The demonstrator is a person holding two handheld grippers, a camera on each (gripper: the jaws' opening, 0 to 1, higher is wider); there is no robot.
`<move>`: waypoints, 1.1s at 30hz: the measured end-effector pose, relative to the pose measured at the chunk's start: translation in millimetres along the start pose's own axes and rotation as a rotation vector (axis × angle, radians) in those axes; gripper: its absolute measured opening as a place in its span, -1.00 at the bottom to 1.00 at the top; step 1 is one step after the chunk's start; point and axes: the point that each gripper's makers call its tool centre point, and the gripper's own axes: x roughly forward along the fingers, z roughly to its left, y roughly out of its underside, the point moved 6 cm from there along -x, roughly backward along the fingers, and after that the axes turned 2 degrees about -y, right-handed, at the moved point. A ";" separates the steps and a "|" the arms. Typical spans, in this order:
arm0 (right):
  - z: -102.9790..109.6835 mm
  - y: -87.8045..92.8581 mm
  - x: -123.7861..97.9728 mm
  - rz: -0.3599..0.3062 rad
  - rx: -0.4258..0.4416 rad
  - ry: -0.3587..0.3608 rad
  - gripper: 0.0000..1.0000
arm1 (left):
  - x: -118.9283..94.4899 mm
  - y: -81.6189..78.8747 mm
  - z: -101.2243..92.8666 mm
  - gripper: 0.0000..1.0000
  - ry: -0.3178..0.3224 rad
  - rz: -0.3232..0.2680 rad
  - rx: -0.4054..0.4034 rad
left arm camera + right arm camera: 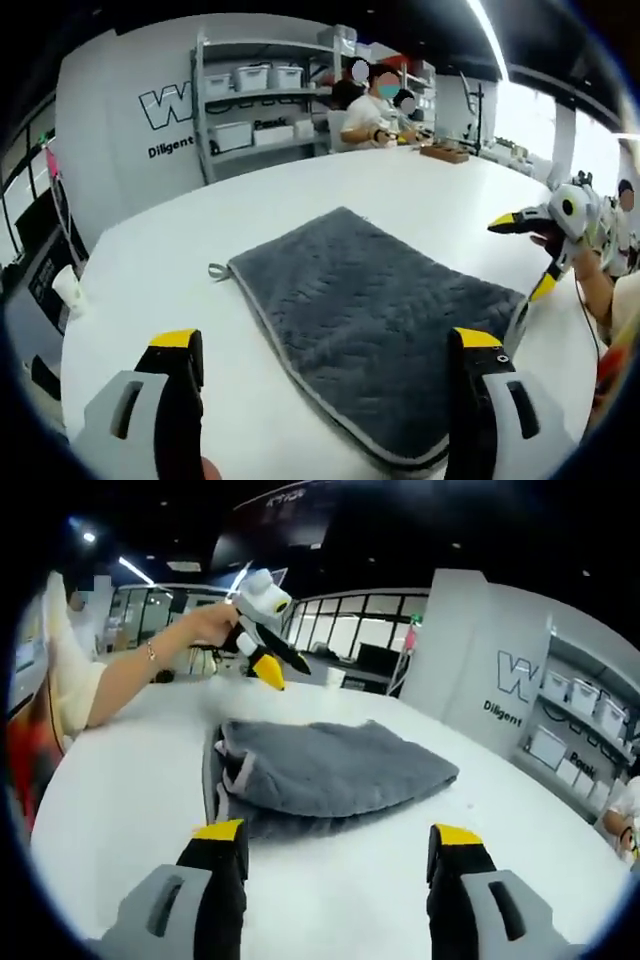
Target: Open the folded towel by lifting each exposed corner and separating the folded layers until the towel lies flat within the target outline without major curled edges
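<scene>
Both jaws spread and empty, left gripper point(325, 350) and right gripper point(340, 845) poised near the folded grey towel point(330, 765) on the white table point(150, 270), seemingly ready to lift corners.

White table point(300, 190), grey shelving point(262, 100), windows point(350, 630) behind.
</scene>
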 end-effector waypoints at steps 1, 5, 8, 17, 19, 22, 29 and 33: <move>0.0 -2.0 2.1 -0.010 -0.029 0.026 0.16 | -0.9 -1.2 -0.9 0.99 0.000 -0.004 0.003; 11.5 -4.0 10.4 0.018 -0.154 0.038 -0.06 | -2.3 -5.2 -4.9 0.99 0.021 -0.019 0.007; 21.1 -4.7 17.9 0.050 -0.242 0.043 -0.02 | -2.6 -6.9 -6.5 0.99 0.031 -0.029 0.005; 49.2 -8.1 36.1 0.060 -0.401 0.004 -0.32 | -5.7 -9.1 -9.0 0.99 0.040 -0.040 0.007; 56.1 -10.7 37.5 0.038 -0.434 -0.026 -0.67 | -6.0 -9.2 -8.9 0.99 0.039 -0.041 0.006; 65.7 -14.4 40.4 -0.008 -0.470 -0.064 -0.99 | -7.0 -9.7 -7.7 0.99 0.034 -0.045 0.000; 73.2 -12.0 44.0 -0.002 -0.470 -0.115 -1.00 | -12.5 -10.7 -6.2 0.98 0.032 -0.052 -0.002; 85.2 -15.5 45.5 -0.012 -0.464 -0.164 -1.00 | -15.8 -11.8 -6.1 0.98 0.027 -0.052 0.001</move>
